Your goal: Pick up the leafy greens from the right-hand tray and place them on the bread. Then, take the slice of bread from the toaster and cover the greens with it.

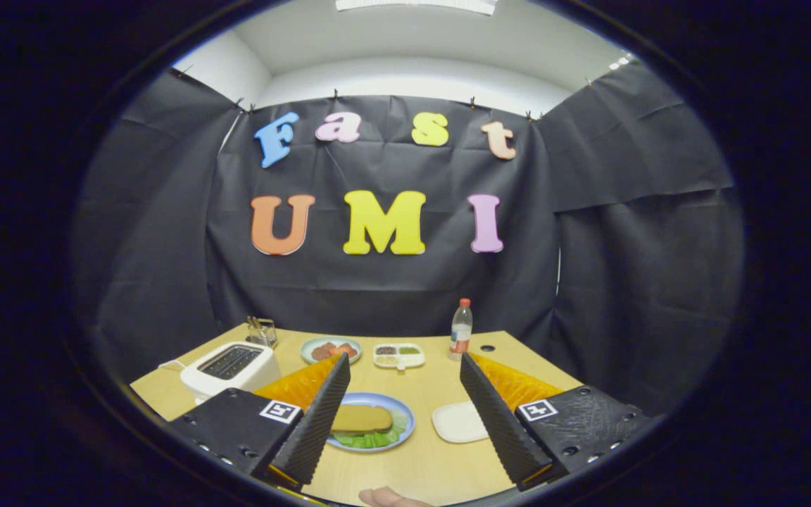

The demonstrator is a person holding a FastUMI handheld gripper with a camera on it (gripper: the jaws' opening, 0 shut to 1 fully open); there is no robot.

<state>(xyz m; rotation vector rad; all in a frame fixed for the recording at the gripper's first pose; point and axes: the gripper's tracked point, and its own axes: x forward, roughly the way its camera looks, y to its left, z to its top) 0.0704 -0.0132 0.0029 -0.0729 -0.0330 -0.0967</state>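
— What is nearest to you?

— A small part of a hand [386,498] shows at the near edge of the table [419,465], which is light wood with a smooth top. Above it my gripper [405,380] has its two fingers spread wide apart, and they hold nothing. Each finger is a long wedge, and the inner face has fine ridges. On each finger base there is a small square marker.

— And between the fingers?

— Close to my left finger lies a round blue plate [405,429]. On it I see a slice of bread [361,418], flat and smooth, and the leafy greens [370,439] come out from under it at the near side and at the right. The greens are wrinkled and shiny. Whether another slice is below them, I cannot tell. Next to my right finger is a white tray [456,422], a shallow square with round corners and nothing on it.

— What is farther?

— Beyond my left finger stands the white toaster [229,367], a rounded box with dark slots on top. Behind it is a small metal rack [262,331]. In the middle, farther away, there is a round plate with reddish food [331,349], and beside it a white dish with compartments [398,355] that holds dark and green fillings. To the right of this dish stands a clear plastic bottle [460,329] with a red cap, near the black cloth wall.
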